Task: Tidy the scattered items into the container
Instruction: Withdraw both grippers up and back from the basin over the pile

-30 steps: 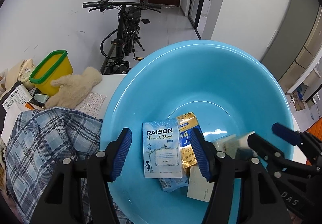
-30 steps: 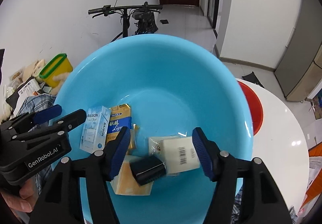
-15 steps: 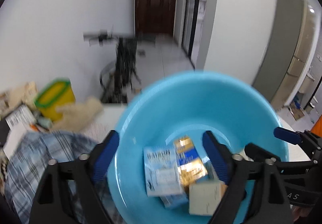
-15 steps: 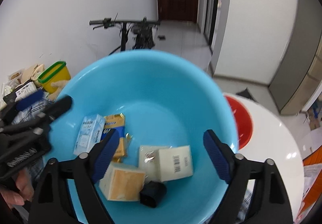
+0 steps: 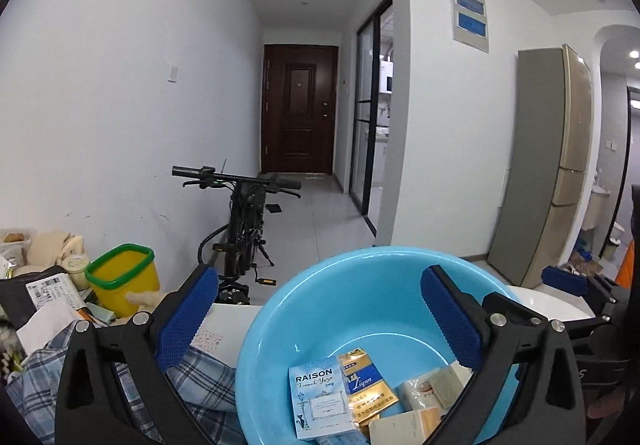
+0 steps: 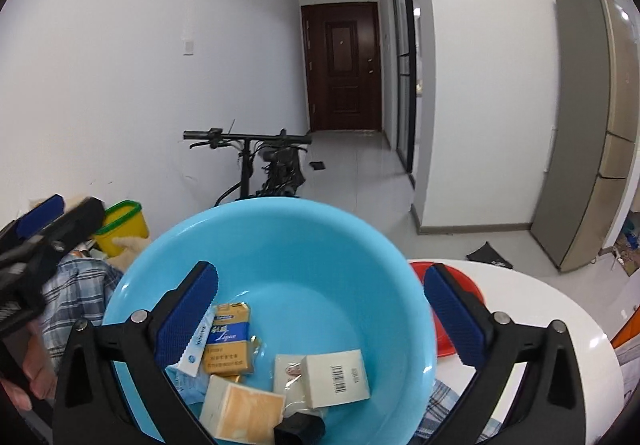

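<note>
The blue basin point(image 6: 280, 245) sits below and ahead of both grippers. The left gripper point(image 5: 320, 321) hangs over its near left rim and the right gripper point(image 6: 320, 321) over its middle. Both have jaws that have just been opening and now stand wide, with nothing between the pads. Inside the basin lie the pale blue Raison pack point(image 5: 322, 403), the gold-and-blue pack point(image 6: 230, 339), a white barcoded box point(image 6: 338, 373), a tan-faced box point(image 6: 240, 411) and a small black item point(image 6: 298, 431) (only partly in view). A yellow tub point(image 5: 124, 279) with a green rim stands left of the basin, beyond the plaid cloth point(image 5: 200, 381).
</note>
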### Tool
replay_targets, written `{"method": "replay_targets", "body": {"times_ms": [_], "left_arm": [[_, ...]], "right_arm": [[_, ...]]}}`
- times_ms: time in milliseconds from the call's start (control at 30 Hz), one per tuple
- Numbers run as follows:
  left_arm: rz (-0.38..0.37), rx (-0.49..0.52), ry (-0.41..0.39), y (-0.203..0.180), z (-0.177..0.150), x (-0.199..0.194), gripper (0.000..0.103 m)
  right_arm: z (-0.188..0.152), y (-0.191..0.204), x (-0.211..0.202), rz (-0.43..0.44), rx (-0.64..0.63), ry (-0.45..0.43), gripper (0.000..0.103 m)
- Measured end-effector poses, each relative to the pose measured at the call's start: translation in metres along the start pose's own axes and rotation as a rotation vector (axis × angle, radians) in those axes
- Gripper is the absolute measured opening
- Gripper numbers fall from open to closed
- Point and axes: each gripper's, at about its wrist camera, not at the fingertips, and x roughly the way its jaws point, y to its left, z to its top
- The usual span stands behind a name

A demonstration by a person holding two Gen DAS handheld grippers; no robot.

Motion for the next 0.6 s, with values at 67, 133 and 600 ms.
{"method": "replay_targets", "body": {"times_ms": [67, 133, 600], "left_arm": [[-0.011, 0.007, -0.018, -0.001, 0.001, -0.004, 0.103], [-0.003, 0.035, -0.027, -0.004, 0.001, -0.005, 0.103], [0.005, 0.046, -0.033, -0.013, -0.01, -0.013, 0.103]], "right_arm": [[0.0, 0.0, 0.001, -0.019, -0.009, 0.002, 0.103], [-0.001, -0.001, 0.002, -0.019, -0.011, 0.001, 0.103], [-0.01, -0.009, -0.014, -0.033, 0.017, -0.031, 0.103]]}}
